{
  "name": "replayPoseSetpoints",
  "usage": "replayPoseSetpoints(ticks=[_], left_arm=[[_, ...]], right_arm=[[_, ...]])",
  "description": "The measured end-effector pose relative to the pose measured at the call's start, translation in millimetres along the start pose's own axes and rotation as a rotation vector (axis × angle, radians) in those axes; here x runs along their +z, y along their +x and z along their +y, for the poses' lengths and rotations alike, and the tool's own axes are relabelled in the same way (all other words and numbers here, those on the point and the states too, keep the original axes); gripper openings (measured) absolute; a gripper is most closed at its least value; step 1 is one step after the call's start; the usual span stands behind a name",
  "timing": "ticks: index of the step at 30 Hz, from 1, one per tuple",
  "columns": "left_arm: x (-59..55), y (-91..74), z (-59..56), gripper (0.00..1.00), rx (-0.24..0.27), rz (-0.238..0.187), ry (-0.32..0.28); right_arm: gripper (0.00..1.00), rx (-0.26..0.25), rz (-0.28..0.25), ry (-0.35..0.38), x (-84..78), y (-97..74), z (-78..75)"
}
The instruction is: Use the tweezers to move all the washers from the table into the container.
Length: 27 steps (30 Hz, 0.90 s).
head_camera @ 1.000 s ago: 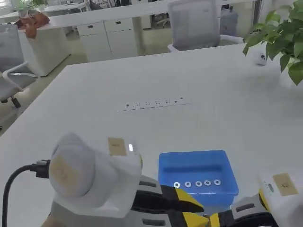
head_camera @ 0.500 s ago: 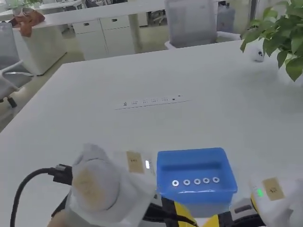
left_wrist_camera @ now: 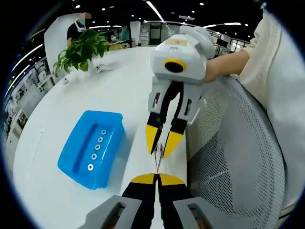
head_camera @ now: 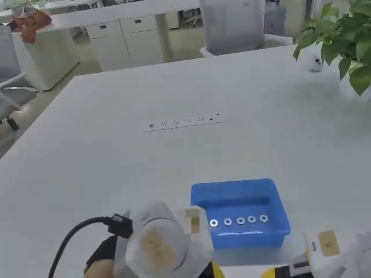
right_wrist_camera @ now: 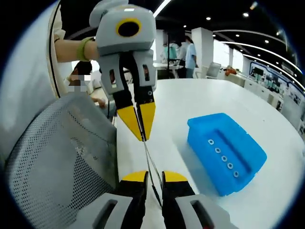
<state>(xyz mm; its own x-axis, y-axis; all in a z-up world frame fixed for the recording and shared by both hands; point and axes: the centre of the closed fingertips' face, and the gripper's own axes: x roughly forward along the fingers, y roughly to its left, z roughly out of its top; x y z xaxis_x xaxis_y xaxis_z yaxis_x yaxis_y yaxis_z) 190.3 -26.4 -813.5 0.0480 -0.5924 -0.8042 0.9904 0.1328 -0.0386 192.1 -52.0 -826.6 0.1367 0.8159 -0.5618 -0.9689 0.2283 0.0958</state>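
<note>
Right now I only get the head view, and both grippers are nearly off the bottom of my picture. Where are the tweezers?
Observer: In the left gripper view, the tweezers stretch straight between the two grippers, which point at each other.
Operator: Ooh! Which one has got them?
Observer: The left gripper has its jaws shut on one end of them.
Operator: And the other gripper?
Observer: The right gripper has one jaw on each side of the other end. I can't tell if it is pinching.
</note>
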Motion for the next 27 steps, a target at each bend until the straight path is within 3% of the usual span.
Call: replayPoseSetpoints(ticks=[3, 5, 7, 11, 12, 16, 18, 20, 23, 27], left_arm=[[-11.3, 4.0, 1.2, 0.00, -0.008, 0.044, -0.003], [-20.8, 8.0, 2.6, 0.00, -0.010, 0.085, -0.016], [-30.1, 10.1, 6.0, 0.00, 0.010, 0.150, -0.010], [-34.5, 19.6, 7.3, 0.00, 0.011, 0.195, -0.005], [-36.9, 21.0, 8.2, 0.00, 0.012, 0.213, 0.000], [-39.3, 29.1, 11.5, 0.00, 0.008, 0.243, -0.008], [-40.6, 31.9, 11.1, 0.00, 0.001, 0.261, -0.012], [-42.9, 34.2, 10.9, 0.00, -0.005, 0.285, -0.001], [-45.0, 36.3, 11.0, 0.00, -0.010, 0.304, 0.008], [-48.4, 39.1, 11.9, 0.00, -0.013, 0.323, 0.001]], right_arm=[[0.16, -0.064, -0.135, 0.120, 13.3, -26.2, -6.6], [0.18, -0.108, -0.193, 0.150, 17.5, -43.7, -12.2], [0.22, -0.175, -0.220, 0.175, 17.5, -65.3, -20.0], [0.28, -0.318, -0.281, 0.181, 24.9, -109.6, -37.2], [0.31, -0.374, -0.299, 0.174, 26.0, -123.5, -43.1], [0.39, -0.496, -0.369, 0.180, 26.7, -155.2, -54.3], [0.42, -0.546, -0.421, 0.215, 24.9, -163.6, -58.8], [0.46, -0.552, -0.445, 0.244, 24.2, -162.0, -58.1], [0.47, -0.570, -0.377, 0.167, 21.9, -154.5, -58.9], [0.50, -0.529, -0.330, 0.174, 14.9, -142.6, -56.9]])
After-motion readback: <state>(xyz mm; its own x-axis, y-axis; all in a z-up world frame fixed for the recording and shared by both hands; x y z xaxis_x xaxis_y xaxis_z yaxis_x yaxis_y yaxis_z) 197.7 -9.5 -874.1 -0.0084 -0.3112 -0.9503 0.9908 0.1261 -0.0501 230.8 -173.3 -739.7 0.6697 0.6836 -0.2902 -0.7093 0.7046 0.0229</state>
